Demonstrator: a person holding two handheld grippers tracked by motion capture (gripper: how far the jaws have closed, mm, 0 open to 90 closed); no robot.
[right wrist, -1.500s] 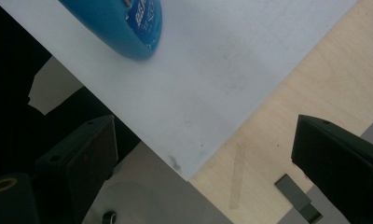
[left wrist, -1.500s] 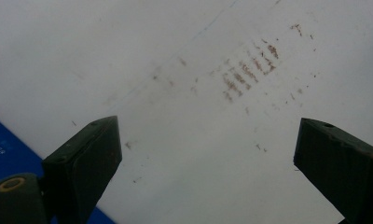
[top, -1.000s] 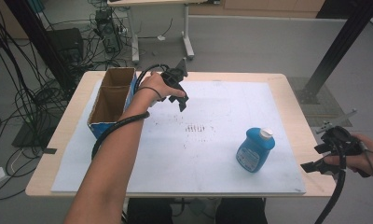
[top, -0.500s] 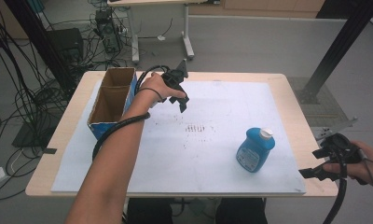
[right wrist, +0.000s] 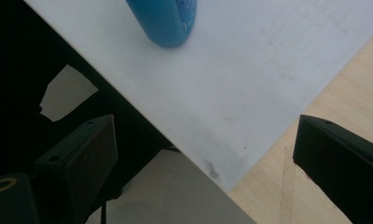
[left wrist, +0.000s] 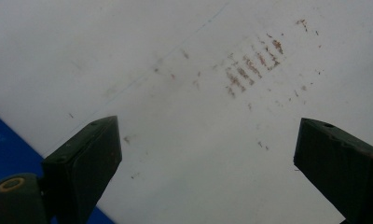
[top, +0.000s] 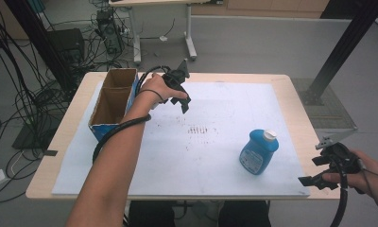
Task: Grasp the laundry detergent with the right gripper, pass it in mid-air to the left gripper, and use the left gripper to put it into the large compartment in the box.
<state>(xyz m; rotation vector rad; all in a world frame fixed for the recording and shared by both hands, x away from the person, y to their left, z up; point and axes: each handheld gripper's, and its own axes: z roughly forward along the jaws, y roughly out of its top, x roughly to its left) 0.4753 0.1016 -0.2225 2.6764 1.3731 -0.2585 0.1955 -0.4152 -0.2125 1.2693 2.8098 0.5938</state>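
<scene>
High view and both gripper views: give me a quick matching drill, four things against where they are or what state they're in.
Things:
1. blue bottle
2. cardboard box
3. left gripper
4. right gripper

Places or states:
A. open, off the table's near right corner
B. upright on the white sheet, right of middle
C. open, over the sheet beside the box
D. at the table's far left, top open

Pairs: 1-B, 2-D, 3-C, 4-A

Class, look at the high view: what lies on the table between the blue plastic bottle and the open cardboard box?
Between the blue plastic bottle and open cardboard box, the high view shows white sheet with brownish scuff marks.
</scene>
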